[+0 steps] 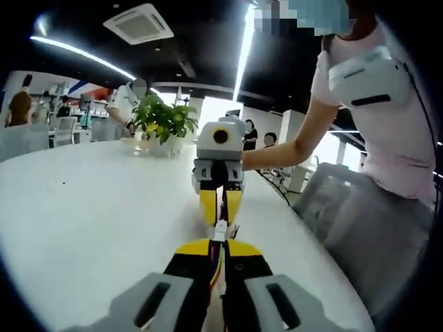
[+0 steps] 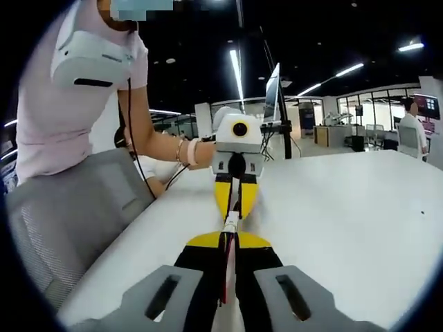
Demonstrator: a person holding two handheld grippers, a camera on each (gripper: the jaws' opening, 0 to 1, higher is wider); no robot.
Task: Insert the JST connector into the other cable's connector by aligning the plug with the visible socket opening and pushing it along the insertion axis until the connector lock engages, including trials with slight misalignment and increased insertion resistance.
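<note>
At frame centre, the left gripper (image 1: 219, 257) and right gripper (image 2: 230, 257), each pinching a cable, face tip-to-tip above the desk (image 1: 83, 221), aligning the connectors (image 1: 220, 230) for mating.

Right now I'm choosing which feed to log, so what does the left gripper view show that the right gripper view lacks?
Left gripper view alone: a potted plant at the table's far end, seated people behind it, and a ceiling air vent.

Right gripper view alone: a monitor on a stand, and a glass-walled room with a standing person.

Both: the white table, the grey chair, the person in pink, and the two tongs meeting tip to tip over the white connectors, wires pinched between closed jaws.
</note>
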